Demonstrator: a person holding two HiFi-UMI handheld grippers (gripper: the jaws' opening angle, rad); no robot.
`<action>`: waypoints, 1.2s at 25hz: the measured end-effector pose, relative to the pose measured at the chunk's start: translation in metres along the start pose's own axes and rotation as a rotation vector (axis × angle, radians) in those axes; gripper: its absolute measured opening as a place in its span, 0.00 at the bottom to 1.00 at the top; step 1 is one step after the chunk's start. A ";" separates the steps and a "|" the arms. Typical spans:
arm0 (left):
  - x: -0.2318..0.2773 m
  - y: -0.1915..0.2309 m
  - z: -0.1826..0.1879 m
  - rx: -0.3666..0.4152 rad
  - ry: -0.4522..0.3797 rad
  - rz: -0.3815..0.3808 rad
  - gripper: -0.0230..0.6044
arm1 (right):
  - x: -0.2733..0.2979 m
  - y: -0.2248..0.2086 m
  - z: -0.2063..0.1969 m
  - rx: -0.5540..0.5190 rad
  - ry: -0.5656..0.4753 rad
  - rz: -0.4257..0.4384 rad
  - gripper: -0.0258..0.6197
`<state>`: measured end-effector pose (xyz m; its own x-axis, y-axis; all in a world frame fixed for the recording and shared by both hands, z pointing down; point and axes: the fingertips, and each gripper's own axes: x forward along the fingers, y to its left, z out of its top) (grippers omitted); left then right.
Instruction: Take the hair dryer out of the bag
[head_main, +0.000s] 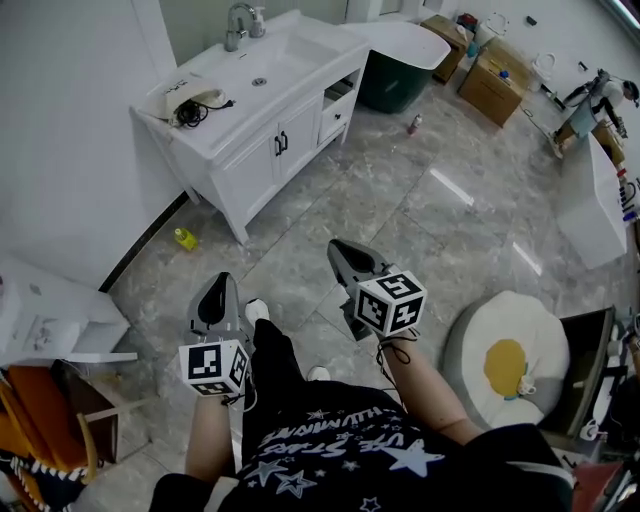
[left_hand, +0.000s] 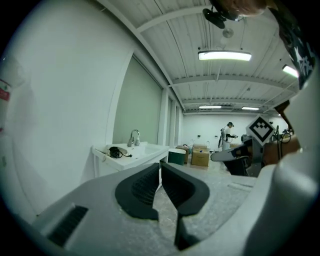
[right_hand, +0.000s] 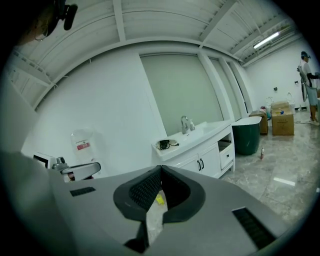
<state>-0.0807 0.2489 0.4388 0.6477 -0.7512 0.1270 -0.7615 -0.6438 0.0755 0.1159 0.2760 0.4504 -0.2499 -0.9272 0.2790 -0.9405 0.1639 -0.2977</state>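
Observation:
A pale bag (head_main: 185, 98) lies on the left end of the white vanity counter (head_main: 262, 95), with the black hair dryer (head_main: 191, 113) and its cord showing at its mouth. Both grippers hang over the floor well short of the vanity. My left gripper (head_main: 222, 279) is shut with nothing in it, and so is my right gripper (head_main: 335, 246). In the left gripper view the jaws (left_hand: 160, 164) meet at the tips, with the bag (left_hand: 116, 151) far ahead. In the right gripper view the closed jaws (right_hand: 161, 167) point toward the bag (right_hand: 164, 144).
A yellow bottle (head_main: 185, 238) lies on the tiles by the vanity's foot. A green tub (head_main: 393, 82), cardboard boxes (head_main: 492, 78) and a person (head_main: 598, 100) are at the far right. An egg-shaped cushion (head_main: 505, 357) sits to my right, a white box (head_main: 50, 312) to my left.

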 end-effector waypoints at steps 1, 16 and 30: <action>0.006 0.006 0.003 0.001 -0.010 0.005 0.08 | 0.006 -0.001 0.003 0.006 -0.002 0.009 0.04; 0.145 0.139 0.013 -0.001 0.049 -0.007 0.61 | 0.185 -0.014 0.062 0.006 0.063 0.058 0.57; 0.226 0.287 0.025 -0.005 0.100 0.031 0.60 | 0.339 0.003 0.103 -0.003 0.145 0.054 0.57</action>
<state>-0.1521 -0.1090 0.4647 0.6181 -0.7524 0.2277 -0.7815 -0.6194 0.0747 0.0518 -0.0722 0.4495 -0.3304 -0.8586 0.3921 -0.9256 0.2134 -0.3126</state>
